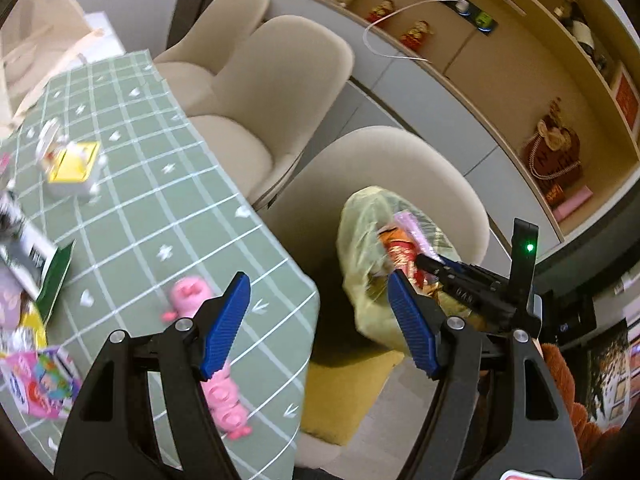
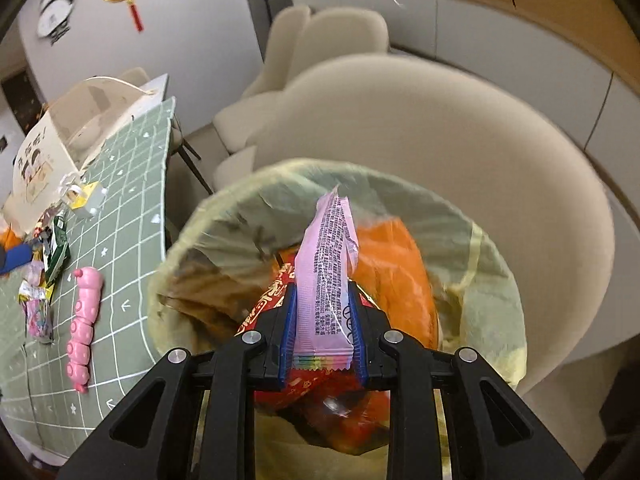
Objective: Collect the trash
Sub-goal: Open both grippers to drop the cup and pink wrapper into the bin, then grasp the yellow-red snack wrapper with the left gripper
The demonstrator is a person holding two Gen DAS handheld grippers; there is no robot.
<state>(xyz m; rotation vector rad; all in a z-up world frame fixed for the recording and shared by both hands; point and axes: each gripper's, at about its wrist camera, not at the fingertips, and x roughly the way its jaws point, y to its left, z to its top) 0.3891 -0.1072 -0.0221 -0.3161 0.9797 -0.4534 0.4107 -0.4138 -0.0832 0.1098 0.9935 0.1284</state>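
My right gripper (image 2: 322,332) is shut on a pink snack wrapper (image 2: 330,268), held upright over the mouth of a yellow-green trash bag (image 2: 224,216). Red and orange wrappers (image 2: 394,264) lie inside the bag. In the left wrist view the same trash bag (image 1: 360,232) sits on a chair seat with the right gripper (image 1: 430,266) at its opening. My left gripper (image 1: 320,320) is open and holds nothing, hovering over the table's corner. More trash lies on the green checked tablecloth (image 1: 160,208): a pink packet (image 1: 44,384), a green carton (image 1: 56,276).
A pink caterpillar toy (image 1: 224,396) lies near the table edge, under my left gripper. A white and yellow box (image 1: 74,172) stands further back. Cream chairs (image 1: 272,92) line the table's right side. A paper bag (image 2: 48,152) stands at the far end.
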